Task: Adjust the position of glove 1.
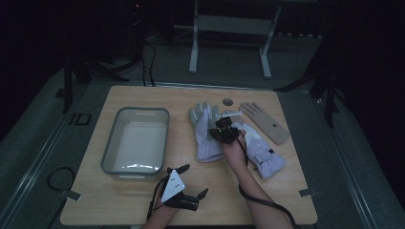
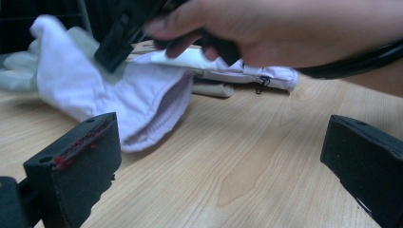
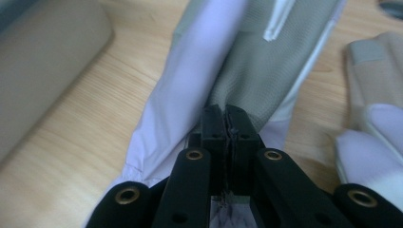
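now the right gripper [image 1: 224, 130] pinches the lavender glove [image 1: 260, 148] tight, jaws clamped on fabric, while the left gripper [image 1: 186, 181] sits spread wide on the table [image 1: 267, 200].

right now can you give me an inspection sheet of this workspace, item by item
surface: light wooden table, bare along its near edge.
job's things: two lilac and grey gloves, left glove flat, right glove partly under the right hand.
clutter: grey tub at the left, looks empty; beige hand form at the far right; small grey disc near the far edge.
tools: left tool open near the front edge, holding nothing; right tool shut on right glove fabric.
cables: black cable runs along the right forearm; loose cable on the floor at the left.
surroundings: dark room, grey floor, white frame legs behind the table.
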A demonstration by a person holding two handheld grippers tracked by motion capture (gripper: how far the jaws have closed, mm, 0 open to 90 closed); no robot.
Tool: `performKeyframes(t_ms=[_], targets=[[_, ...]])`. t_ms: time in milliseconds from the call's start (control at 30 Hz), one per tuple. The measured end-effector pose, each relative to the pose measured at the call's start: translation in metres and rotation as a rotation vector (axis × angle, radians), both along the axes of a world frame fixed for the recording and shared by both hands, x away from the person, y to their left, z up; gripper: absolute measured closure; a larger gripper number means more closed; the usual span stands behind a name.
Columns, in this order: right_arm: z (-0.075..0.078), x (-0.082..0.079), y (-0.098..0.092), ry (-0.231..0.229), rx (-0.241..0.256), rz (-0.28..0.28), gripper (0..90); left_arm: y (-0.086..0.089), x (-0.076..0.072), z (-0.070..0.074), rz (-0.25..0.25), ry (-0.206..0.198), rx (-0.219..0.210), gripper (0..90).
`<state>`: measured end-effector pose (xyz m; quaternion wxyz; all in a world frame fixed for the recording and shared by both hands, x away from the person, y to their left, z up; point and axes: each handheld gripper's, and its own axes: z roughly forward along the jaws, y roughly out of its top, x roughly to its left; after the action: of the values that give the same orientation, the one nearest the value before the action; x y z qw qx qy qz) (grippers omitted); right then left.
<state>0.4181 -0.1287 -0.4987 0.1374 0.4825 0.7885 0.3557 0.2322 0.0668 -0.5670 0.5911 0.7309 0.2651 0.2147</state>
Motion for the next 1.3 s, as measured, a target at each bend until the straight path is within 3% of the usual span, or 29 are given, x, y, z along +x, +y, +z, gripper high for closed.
performKeyframes(t_ms=[100,233,367,633,733,800,1033,1133,1300], targets=[[0.01,-0.015,-0.007,-0.008,0.062,-0.035,87.8,0.0,-0.001,0.0,0.004,-0.006,0.004,0.0],[0.014,-0.037,-0.011,-0.022,0.074,-0.036,87.8,-0.001,-0.001,0.0,0.002,-0.007,0.002,0.0],[0.004,-0.051,-0.015,-0.018,0.072,-0.061,87.8,-0.001,-0.002,0.0,-0.007,-0.014,0.007,0.0],[-0.027,-0.051,-0.024,0.039,0.074,-0.114,87.6,0.0,-0.001,0.0,0.007,-0.006,0.003,0.0],[-0.034,-0.046,-0.024,0.048,0.059,-0.09,87.4,-0.001,-0.002,0.0,0.006,-0.01,0.008,0.0],[-0.035,-0.043,-0.023,0.045,0.042,-0.084,87.1,-0.001,-0.001,0.0,0.005,-0.009,0.008,0.0],[-0.04,-0.047,-0.02,0.046,0.055,-0.115,86.2,-0.001,-0.001,0.0,0.005,-0.005,0.009,0.0],[-0.039,-0.046,-0.021,0.047,0.066,-0.108,81.2,-0.001,-0.001,0.0,0.005,-0.007,0.009,0.0],[-0.023,-0.049,-0.026,-0.001,0.063,-0.068,69.4,-0.001,-0.001,0.0,0.002,-0.005,0.009,0.0]])
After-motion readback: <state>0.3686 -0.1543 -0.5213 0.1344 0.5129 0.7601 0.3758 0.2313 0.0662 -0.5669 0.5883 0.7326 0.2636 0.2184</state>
